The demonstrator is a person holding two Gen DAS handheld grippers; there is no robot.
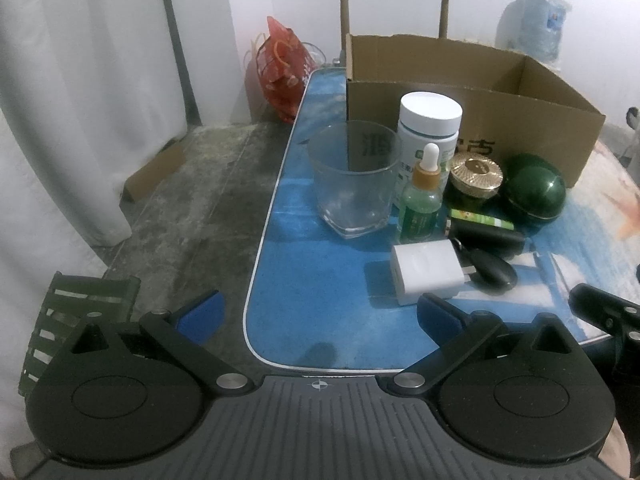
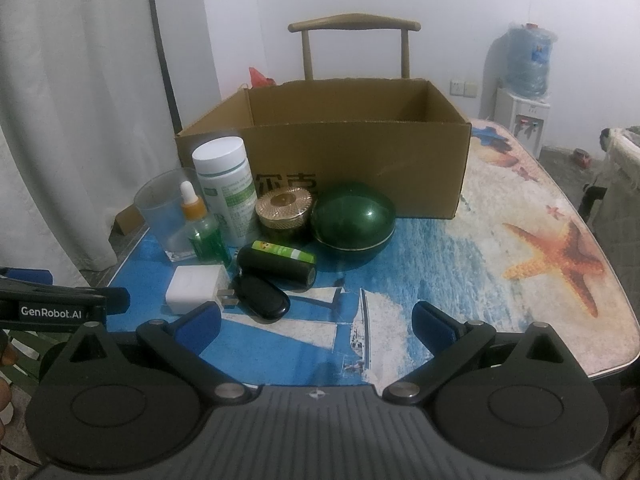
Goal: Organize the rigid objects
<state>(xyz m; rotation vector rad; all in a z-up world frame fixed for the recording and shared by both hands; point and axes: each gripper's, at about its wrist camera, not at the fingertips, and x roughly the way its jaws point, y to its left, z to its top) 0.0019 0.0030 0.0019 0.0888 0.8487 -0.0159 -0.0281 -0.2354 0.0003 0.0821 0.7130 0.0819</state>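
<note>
While both tools hang over the near table edge: nothing gripped.
Left gripper: blue-padded fingers spread wide, empty, at the table's near left corner.
Right gripper: blue pads equally wide apart, empty, above the printed sailboat.
Cardboard box: brown corrugated, rectangular, open-topped, far side of the table; landmark for the rest.
Glass tumbler: clear, thick-based, squarish, just before the box's left front corner.
White bottle: tall plastic cylinder, smooth cap, green label, against the box front.
Dropper bottle: green glass, white bulb, nearer than the white bottle.
Gold-lidded jar: round, ribbed metallic lid, before the box front.
Green dome case: glossy, rounded, just before the box, right of the jar.
Black cylinder, green tube, white charger, black key fob: clustered nearest, well forward of the box.
Table: rounded corners, sea-and-starfish print.
Chair: wooden, behind the box.
</note>
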